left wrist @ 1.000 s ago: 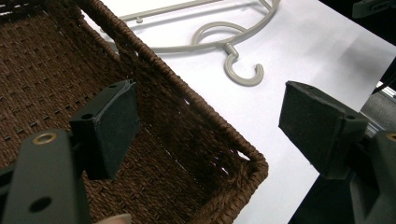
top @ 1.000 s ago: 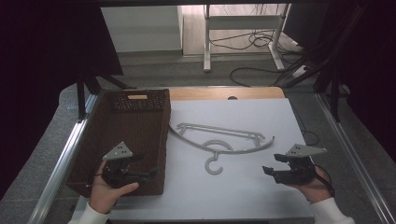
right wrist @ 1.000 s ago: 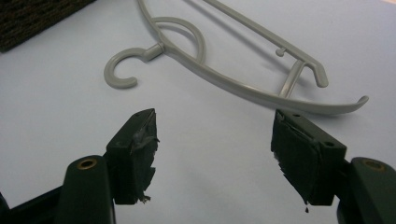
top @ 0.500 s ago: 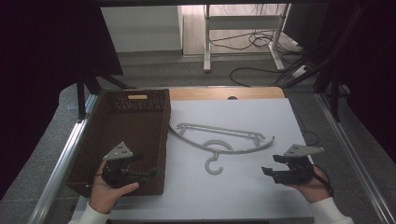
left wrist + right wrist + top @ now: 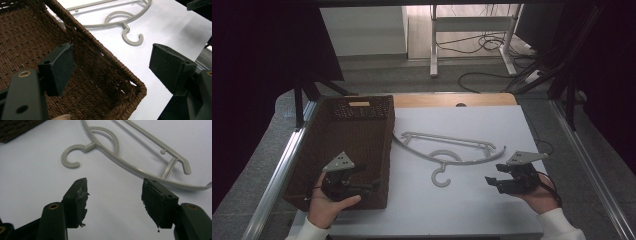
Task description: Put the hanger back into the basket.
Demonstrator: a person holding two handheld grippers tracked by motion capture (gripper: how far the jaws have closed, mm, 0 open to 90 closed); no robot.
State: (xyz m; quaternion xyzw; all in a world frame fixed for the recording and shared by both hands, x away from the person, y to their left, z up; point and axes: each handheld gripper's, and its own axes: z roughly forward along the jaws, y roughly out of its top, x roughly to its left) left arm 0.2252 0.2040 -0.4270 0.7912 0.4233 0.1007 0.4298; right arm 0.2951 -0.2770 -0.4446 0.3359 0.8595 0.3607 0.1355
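Straddling the near right wall of the basket (image 5: 312, 150) with the left gripper (image 5: 110, 67), fingers spread and not yet pressing the wicker, calls for a firm pinch on the rim to steady it. Lying flat on the worktop (image 5: 512, 130) just right of the basket, the hanger (image 5: 452, 150) points its hook toward the person. Reaching it with the right gripper (image 5: 113, 197), fingers released with nothing between them though just lately narrowing, means moving forward onto the curved arm ahead of them.
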